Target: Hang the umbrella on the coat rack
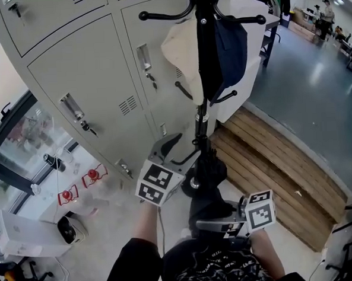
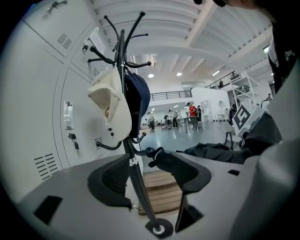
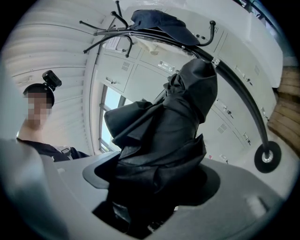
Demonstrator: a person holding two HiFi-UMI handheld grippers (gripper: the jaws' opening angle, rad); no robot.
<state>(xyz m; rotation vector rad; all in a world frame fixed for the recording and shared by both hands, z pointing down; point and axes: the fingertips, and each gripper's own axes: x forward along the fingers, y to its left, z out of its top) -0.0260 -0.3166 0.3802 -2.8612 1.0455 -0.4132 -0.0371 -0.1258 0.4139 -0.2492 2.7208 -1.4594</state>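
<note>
The black coat rack (image 1: 201,76) stands in front of the lockers, with a cream hat (image 1: 179,47) and a navy cap (image 1: 231,50) on its hooks. My right gripper (image 1: 220,223) is shut on the folded black umbrella (image 1: 205,185), holding it low by the rack's foot. In the right gripper view the umbrella's fabric (image 3: 164,136) fills the jaws, with the rack pole (image 3: 243,101) beyond. My left gripper (image 1: 167,149) is open and holds nothing, left of the pole. In the left gripper view the pole (image 2: 126,117) rises beyond the open left gripper (image 2: 146,176), apart from it. The umbrella (image 2: 211,152) lies at the right.
Grey lockers (image 1: 95,76) stand close behind and left of the rack. A wooden platform (image 1: 278,160) lies to its right, with a hall floor (image 1: 315,81) beyond. A window and a white box (image 1: 21,235) are at the lower left. The rack's round base (image 2: 159,228) rests on the floor.
</note>
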